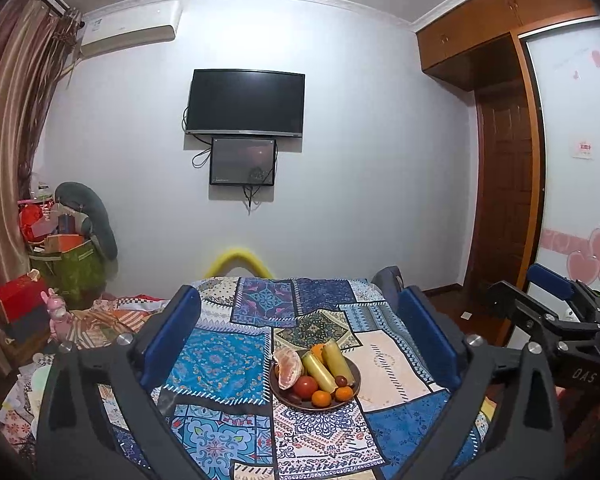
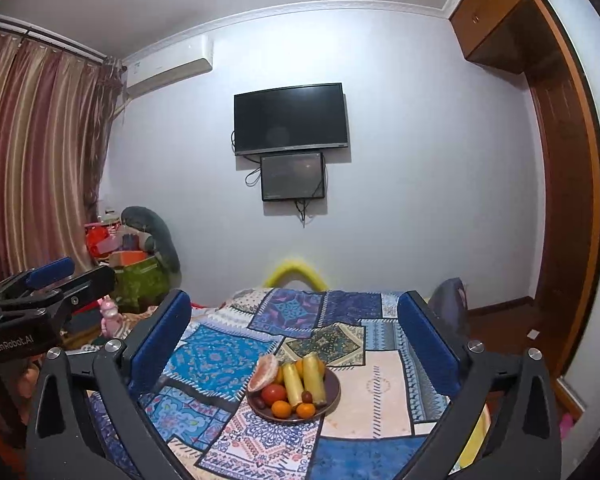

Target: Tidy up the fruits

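We hold our right claw (image 2: 296, 344) wide apart and empty above the patchwork cloth (image 2: 216, 360). Just ahead, between its fingers, sits the brown plate (image 2: 334, 394) of fruit. Our left claw (image 2: 52, 280) hangs far left.

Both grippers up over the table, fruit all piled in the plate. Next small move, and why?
Probably lower the right gripper toward the plate and aim at a small orange on its near edge. Both the right and the left gripper are open and empty, above the patchwork cloth, and that orange sits unobstructed at the front.
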A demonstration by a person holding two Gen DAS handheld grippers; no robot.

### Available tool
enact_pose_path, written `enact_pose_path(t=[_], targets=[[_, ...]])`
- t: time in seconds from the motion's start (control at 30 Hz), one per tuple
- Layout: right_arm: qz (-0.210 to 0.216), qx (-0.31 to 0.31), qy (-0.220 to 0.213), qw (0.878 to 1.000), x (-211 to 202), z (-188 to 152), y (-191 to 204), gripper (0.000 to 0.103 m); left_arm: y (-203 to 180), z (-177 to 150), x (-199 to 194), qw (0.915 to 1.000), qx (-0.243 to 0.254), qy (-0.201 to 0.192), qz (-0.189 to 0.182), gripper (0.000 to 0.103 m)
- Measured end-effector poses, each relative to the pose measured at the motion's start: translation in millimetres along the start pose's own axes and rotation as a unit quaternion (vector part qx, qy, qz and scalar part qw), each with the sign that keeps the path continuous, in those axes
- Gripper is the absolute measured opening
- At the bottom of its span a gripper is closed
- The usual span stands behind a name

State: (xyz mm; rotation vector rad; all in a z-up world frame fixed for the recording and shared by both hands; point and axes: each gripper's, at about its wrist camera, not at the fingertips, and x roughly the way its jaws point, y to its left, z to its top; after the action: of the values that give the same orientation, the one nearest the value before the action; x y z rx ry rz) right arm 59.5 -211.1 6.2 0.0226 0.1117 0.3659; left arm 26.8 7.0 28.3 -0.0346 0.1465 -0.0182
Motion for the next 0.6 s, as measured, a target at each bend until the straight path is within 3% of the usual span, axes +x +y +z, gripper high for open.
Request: enact_pose_path(t=[0.6], targets=[[-0.007,-0.002,-0.007,1.0,-2.5,2.1,-0.6,0.103,-2.3,0.6,3.6,1.0,-0.007,0.004,-0.002,0.102]])
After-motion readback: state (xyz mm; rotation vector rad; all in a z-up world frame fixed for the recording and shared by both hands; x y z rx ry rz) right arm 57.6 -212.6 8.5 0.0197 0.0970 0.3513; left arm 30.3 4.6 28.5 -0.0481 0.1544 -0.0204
